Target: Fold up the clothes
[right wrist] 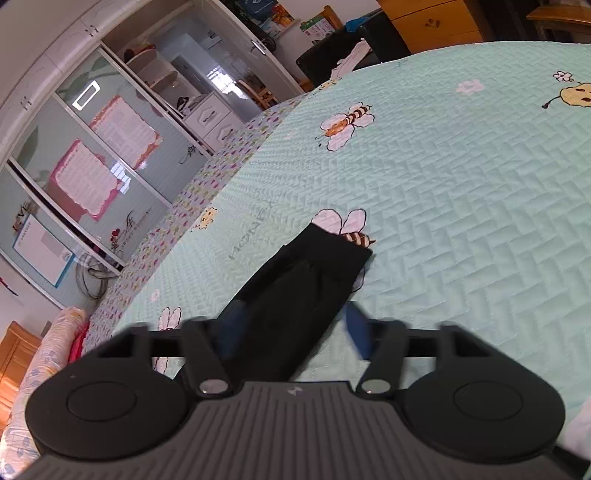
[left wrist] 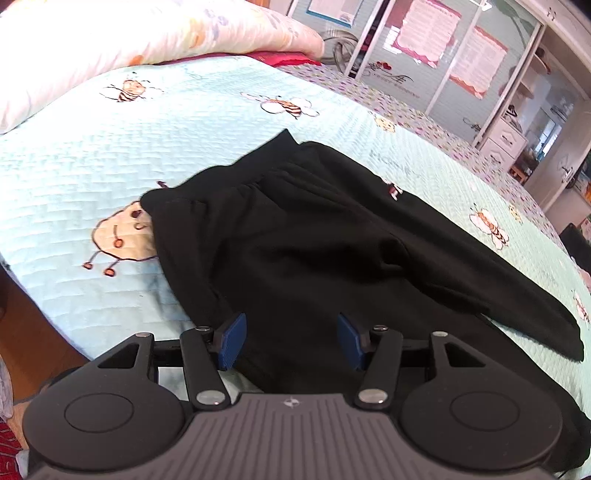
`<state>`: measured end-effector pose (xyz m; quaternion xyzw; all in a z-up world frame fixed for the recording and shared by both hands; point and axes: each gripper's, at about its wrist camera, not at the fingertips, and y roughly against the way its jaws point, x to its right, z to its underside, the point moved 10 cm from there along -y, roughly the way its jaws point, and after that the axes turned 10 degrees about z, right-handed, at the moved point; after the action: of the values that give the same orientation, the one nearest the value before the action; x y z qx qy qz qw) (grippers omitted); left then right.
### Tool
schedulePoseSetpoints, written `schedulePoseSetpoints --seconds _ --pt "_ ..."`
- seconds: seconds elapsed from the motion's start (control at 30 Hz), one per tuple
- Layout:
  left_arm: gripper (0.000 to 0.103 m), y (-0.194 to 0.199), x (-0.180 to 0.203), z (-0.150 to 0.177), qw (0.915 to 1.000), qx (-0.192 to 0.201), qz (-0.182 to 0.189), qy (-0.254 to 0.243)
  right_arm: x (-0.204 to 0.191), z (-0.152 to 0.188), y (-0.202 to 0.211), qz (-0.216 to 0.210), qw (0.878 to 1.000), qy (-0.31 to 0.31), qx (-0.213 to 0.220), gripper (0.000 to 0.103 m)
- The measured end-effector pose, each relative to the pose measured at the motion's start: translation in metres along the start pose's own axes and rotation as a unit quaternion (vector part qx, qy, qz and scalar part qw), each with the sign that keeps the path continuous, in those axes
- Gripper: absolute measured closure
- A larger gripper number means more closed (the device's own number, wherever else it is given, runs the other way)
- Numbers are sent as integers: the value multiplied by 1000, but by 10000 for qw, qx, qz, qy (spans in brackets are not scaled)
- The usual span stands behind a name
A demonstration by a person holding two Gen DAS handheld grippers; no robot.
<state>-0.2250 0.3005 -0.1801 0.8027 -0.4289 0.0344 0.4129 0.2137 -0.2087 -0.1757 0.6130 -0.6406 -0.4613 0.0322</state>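
A pair of black trousers (left wrist: 314, 251) lies on a pale green quilted bedspread (left wrist: 92, 155) printed with bees. Its waistband is towards the far left, a small red and white logo (left wrist: 395, 190) shows, and the legs stretch away to the right. My left gripper (left wrist: 291, 339) hovers over the near edge of the garment, blue pads (left wrist: 232, 339) wide apart and gripping nothing. In the right wrist view a trouser leg (right wrist: 295, 295) with its cuff runs between the blurred fingers of my right gripper (right wrist: 293, 332). The right pad (right wrist: 358, 334) stands clear of the cloth, so the jaws are open.
A floral pillow or quilt (left wrist: 147, 29) and a red cloth (left wrist: 284, 57) lie at the head of the bed. A wardrobe with glass sliding doors and posters (left wrist: 443, 44) stands beyond the bed. The bed's near left edge drops to a wooden floor (left wrist: 33, 339). A dark chair (right wrist: 332, 55) stands past the foot.
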Motion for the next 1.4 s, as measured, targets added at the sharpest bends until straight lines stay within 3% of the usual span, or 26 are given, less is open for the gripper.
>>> schedulePoseSetpoints --seconds 0.13,0.2,0.27,0.3,0.33,0.5,0.57,0.7,0.8,0.93,0.97,1.0,1.03,1.1,1.17,1.2,1.27,1.33,1.37,1.4 --pt "46 5 -15 -1 9998 1 -163 99 19 15 -47 218 9951 -756 -604 37" --pt "46 5 -24 -4 9995 17 -257 196 23 18 -63 283 9931 -937 -641 42" --pt "46 5 -34 -7 9989 53 -361 308 20 18 -75 238 9930 -921 -700 62" --pt "46 5 -40 -9 9984 77 -418 371 16 18 -79 187 9934 -861 -735 94" --pt "46 6 -46 -11 9979 100 -476 435 14 17 -82 173 9938 -799 -752 103" --pt "46 8 -79 -26 9937 270 -602 909 31 14 -64 261 9946 -809 -592 103" --pt "46 8 -91 -33 9916 316 -619 1089 45 15 -44 522 9960 -597 -415 95" --pt "41 -2 -112 -45 9870 322 -780 1368 41 28 20 87 9998 -20 -170 63" --pt "35 -22 -125 -50 9826 233 -819 1653 21 58 61 -312 9983 468 -133 58" --pt "22 -51 -130 -64 9801 216 -837 1787 -6 117 79 -608 9937 665 -664 54" --pt "27 -54 -128 -68 9816 258 -836 1695 -14 132 79 -621 9920 766 -794 54" --pt "55 -57 -126 -72 9831 302 -835 1600 -22 146 80 -644 9900 880 -899 54" --pt "76 -54 -123 -72 9843 383 -783 1532 -30 158 80 -677 9878 988 -995 54" --pt "92 -40 -119 -70 9843 676 -698 1473 -47 176 86 -783 9841 1149 -1106 54" --pt "93 -13 -119 -65 9813 1092 -896 1308 -63 189 94 -906 9802 1354 -1124 54" --pt "93 0 -120 -61 9792 1263 -962 1267 -70 193 100 -941 9784 1495 -1078 54" --pt "90 9 -124 -51 9815 1227 -862 1193 -84 201 109 -1025 9734 1784 -1008 54" --pt "76 12 -131 -42 9833 1094 -835 1194 -97 208 116 -1106 9677 2042 -984 54" --pt "61 11 -136 -38 9837 979 -862 1234 -104 213 120 -1168 9645 2159 -975 54" --pt "51 12 -142 -36 9826 953 -887 1327 -113 219 124 -1264 9605 2277 -981 54"
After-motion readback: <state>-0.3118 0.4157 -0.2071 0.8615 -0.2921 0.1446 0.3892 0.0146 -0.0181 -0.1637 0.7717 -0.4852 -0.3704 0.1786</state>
